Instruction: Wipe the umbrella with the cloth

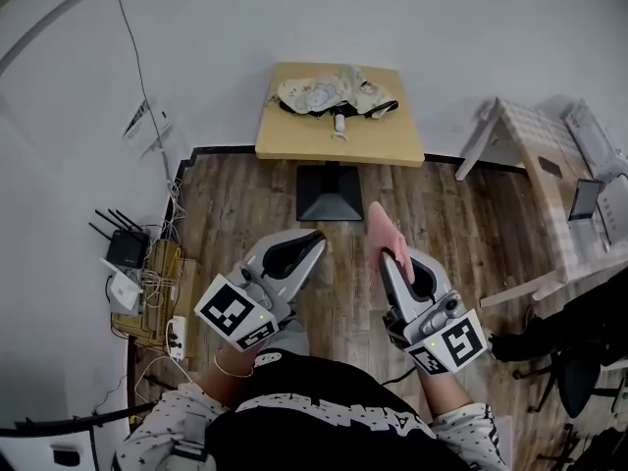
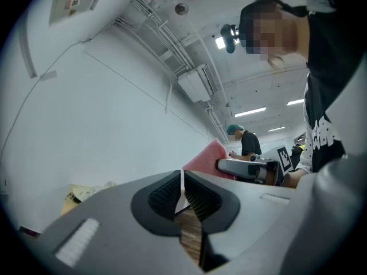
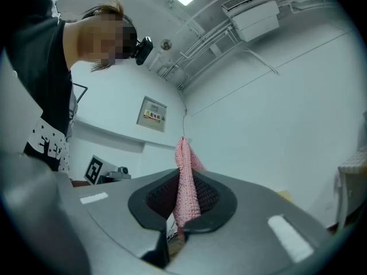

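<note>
One cloth (image 3: 183, 165) is pinched between fingers of the right gripper (image 3: 182, 202), ready for wiping. We find the left gripper (image 2: 182, 189) empty, fingers pressed together; umbrella (image 1: 329, 94) upper centre.

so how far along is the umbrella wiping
Done: the pink cloth is clamped in the right gripper. In hand: both grippers are well short of the table, the left gripper shut and empty. Left: the umbrella lies on the table with nothing touching it, so all the wiping looks still to do.

Pink knit cloth (image 1: 383, 229) upright, pinched in right gripper (image 1: 392, 263); cream patterned umbrella (image 1: 329, 94) collapsed on table (image 1: 294, 140).
</note>
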### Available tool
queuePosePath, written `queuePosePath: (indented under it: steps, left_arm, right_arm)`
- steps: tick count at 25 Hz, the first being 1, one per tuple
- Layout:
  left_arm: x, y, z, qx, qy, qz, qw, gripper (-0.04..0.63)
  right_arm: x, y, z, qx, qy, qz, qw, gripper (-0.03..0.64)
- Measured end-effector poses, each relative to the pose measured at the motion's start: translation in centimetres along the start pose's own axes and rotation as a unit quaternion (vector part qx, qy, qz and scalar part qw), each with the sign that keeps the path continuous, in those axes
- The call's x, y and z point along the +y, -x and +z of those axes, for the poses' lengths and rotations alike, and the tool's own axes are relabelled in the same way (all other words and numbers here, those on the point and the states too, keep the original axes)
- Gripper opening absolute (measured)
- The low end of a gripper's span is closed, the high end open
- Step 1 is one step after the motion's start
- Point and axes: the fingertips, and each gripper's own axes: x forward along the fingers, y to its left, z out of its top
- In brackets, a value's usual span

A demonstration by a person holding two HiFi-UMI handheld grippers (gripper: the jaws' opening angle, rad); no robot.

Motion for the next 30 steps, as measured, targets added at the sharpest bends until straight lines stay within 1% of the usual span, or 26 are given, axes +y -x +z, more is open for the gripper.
queuePosePath:
  steps: [5, 10, 15, 18, 22, 27, 30]
  left_arm:
    - [6.0, -0.8, 0.4, -0.001, -0.001, -0.008, 1.0000, -0.002]
    - [12.6, -0.4, 0.9, 0.007, -0.008, 0.010, 0.9999, -0.002]
    - [19.1, -0.6, 1.0, 0.015, -0.021, 0.016, 0.9995, -0.002]
    - [22.8, -0.8, 1.2, 0.015, -0.022, 0.020, 0.9995, -0.002]
    - [26.2, -1.4, 0.8, 0.022, -0.021, 0.011, 0.9995, -0.002]
    - [29.9, -3.2, 0.0, 0.021, -0.010, 0.018, 0.9996, -0.002]
    - [31.7, -4.7, -0.7, 0.022, -0.012, 0.024, 0.9994, -0.002]
  right_arm:
    - [-1.6, -6.1, -1.0, 0.007, 0.010, -0.002, 1.000, 0.032]
    - [-3.2, -12.0, -2.2, 0.007, 0.001, -0.005, 1.000, 0.032]
    - [-5.2, -18.1, -3.3, 0.011, 0.009, -0.003, 1.000, 0.032]
    - [-6.2, -21.4, -4.2, 0.011, 0.011, -0.005, 1.000, 0.032]
    - [-7.3, -24.6, -5.2, 0.016, 0.018, -0.006, 1.000, 0.032]
    - [-9.3, -27.5, -6.0, 0.024, 0.016, -0.005, 1.000, 0.032]
    - [-11.3, -29.0, -6.7, 0.027, 0.015, -0.003, 1.000, 0.032]
